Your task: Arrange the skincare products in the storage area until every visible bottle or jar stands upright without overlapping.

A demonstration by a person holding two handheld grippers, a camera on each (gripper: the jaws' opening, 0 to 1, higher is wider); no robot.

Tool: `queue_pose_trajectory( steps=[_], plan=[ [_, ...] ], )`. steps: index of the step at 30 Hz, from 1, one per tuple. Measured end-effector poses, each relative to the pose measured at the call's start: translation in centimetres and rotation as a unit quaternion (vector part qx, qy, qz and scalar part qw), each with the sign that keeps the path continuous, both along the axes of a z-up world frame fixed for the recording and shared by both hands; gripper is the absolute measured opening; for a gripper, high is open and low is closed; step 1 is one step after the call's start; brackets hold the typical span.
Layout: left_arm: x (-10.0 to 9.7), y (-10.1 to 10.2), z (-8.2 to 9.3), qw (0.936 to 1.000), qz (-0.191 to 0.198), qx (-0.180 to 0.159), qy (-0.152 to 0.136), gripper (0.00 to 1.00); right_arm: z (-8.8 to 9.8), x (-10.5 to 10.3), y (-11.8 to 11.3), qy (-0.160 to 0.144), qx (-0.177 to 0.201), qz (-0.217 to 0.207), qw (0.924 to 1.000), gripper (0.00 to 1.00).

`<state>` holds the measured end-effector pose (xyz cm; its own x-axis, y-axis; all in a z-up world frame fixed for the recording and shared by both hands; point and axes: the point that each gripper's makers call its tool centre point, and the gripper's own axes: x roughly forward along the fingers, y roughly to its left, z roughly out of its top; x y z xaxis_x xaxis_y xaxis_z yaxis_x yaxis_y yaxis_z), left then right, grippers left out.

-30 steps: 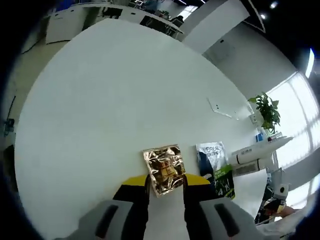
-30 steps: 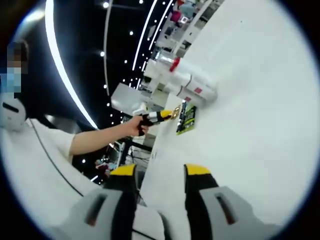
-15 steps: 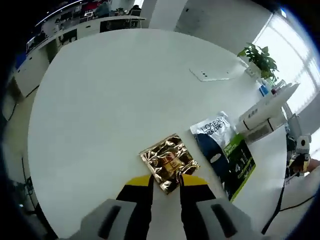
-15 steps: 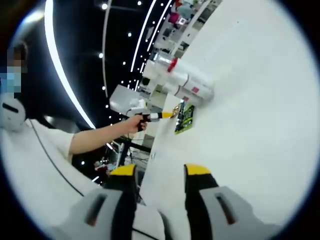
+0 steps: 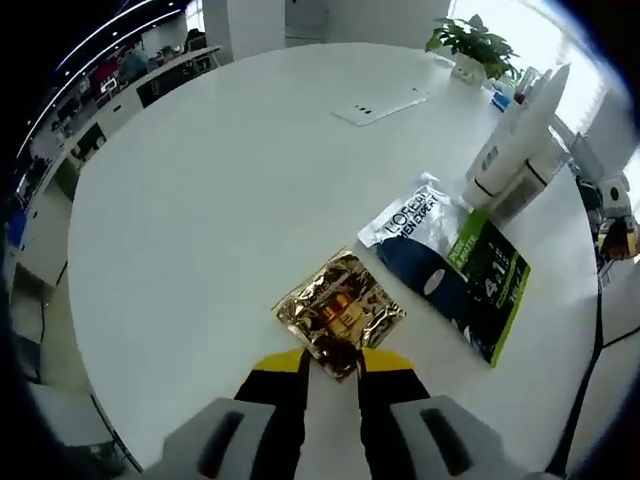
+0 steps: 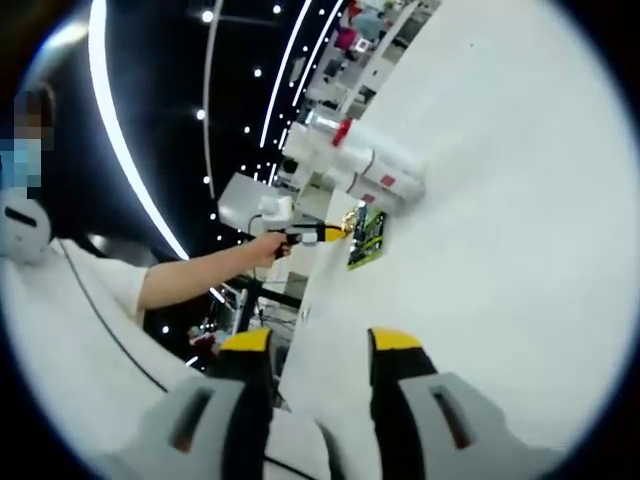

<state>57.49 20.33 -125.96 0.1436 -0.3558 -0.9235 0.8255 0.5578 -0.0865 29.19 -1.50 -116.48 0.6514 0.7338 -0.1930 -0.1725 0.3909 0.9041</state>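
A gold foil sachet (image 5: 340, 312) lies on the round white table (image 5: 200, 200). Its near corner sits pinched between the jaws of my left gripper (image 5: 333, 362), which is shut on it. To its right lies a black and green sachet (image 5: 450, 275). Beyond that, white tubes (image 5: 515, 165) lie on their sides. In the right gripper view the left gripper (image 6: 325, 232) touches the gold sachet (image 6: 352, 220) beside the green sachet (image 6: 368, 238), below the white tubes (image 6: 365, 165). My right gripper (image 6: 322, 345) is open and holds nothing, near the table's edge.
A flat white device (image 5: 380, 102) lies at the far side of the table, and a potted plant (image 5: 475, 45) stands behind it. A person's arm (image 6: 190, 275) holds the left gripper. Desks and ceiling lights show beyond the table (image 6: 520, 250).
The left gripper view has rolled and swung round the sachets. The left jaws have narrowed onto the gold sachet's corner. The right gripper view has barely changed.
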Motion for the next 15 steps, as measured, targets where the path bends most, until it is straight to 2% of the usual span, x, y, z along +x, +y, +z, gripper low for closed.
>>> queue_pose_trajectory(
  steps=[4, 10, 15],
  plan=[
    [-0.27, -0.02, 0.02, 0.9999, 0.006, -0.007, 0.009, 0.22, 0.07, 0.13, 0.13, 0.0, 0.003, 0.002, 1.0, 0.36],
    [-0.41, 0.0, -0.14, 0.9996, -0.025, 0.011, 0.001, 0.23, 0.15, 0.18, 0.05, -0.002, 0.005, 0.001, 1.0, 0.36],
    [-0.54, -0.07, -0.04, 0.9995, -0.028, 0.011, 0.001, 0.25, 0.13, 0.05, -0.03, -0.002, 0.004, 0.002, 1.0, 0.36]
  ],
)
